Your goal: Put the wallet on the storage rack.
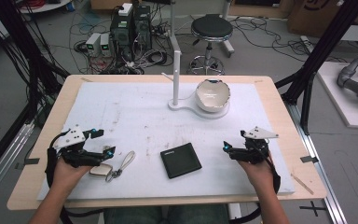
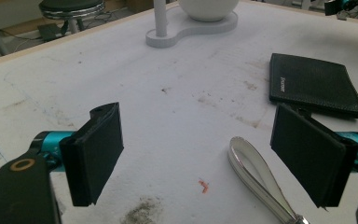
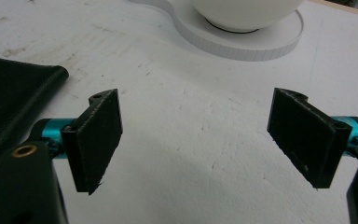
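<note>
Both hand-held grippers rest open and empty on the white tabletop (image 1: 121,107).

Left hand-held gripper (image 1: 100,142) sits at 8 o'clock, right hand-held gripper (image 1: 230,149) at 4; the wallet (image 1: 181,160), near 6, looks stiff, light and flat, best pinched at an edge. Cables litter the floor (image 1: 261,46) beyond.

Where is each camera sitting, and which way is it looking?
High view: above the person's side, looking forward and down at the table; both forearms, left gripper and right gripper show.
Left gripper view: rides the left gripper, looking past its open jaws at the strap and wallet.
Right gripper view: rides the right gripper, jaws open, facing the bowl.
All three share the wallet and bowl.
</note>
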`<state>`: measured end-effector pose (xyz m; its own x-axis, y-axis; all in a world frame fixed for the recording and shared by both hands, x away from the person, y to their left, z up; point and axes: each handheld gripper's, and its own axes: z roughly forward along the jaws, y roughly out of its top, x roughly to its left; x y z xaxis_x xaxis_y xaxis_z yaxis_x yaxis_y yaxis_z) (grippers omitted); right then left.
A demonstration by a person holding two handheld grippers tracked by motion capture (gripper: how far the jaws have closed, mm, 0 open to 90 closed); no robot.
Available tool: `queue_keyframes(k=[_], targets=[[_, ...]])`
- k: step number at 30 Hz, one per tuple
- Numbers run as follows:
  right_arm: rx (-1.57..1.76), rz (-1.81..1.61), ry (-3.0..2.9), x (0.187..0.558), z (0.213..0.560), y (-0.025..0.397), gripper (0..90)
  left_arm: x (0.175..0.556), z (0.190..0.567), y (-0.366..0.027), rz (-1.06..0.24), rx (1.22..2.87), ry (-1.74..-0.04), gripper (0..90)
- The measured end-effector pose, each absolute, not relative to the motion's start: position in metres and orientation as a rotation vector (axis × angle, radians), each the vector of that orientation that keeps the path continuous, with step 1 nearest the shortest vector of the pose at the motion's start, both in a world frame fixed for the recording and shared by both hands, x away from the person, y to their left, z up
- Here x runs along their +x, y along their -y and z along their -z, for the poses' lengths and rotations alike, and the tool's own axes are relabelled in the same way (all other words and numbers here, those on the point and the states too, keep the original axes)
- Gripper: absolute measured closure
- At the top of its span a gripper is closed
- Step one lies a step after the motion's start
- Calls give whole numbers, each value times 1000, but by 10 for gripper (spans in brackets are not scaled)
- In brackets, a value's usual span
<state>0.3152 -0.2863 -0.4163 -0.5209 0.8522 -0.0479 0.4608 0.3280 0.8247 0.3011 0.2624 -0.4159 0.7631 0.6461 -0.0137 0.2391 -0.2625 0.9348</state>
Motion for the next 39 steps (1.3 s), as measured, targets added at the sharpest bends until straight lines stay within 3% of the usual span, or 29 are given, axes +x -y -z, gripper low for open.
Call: queue_keyframes(k=[23, 39], targets=[[1175, -1084, -2091, 318, 415, 296, 181, 300, 413, -255, -477, 1855, -672, 169], [1094, -1116, -2167, 316, 412, 266, 181, 301, 414, -261, -479, 1833, -683, 169]])
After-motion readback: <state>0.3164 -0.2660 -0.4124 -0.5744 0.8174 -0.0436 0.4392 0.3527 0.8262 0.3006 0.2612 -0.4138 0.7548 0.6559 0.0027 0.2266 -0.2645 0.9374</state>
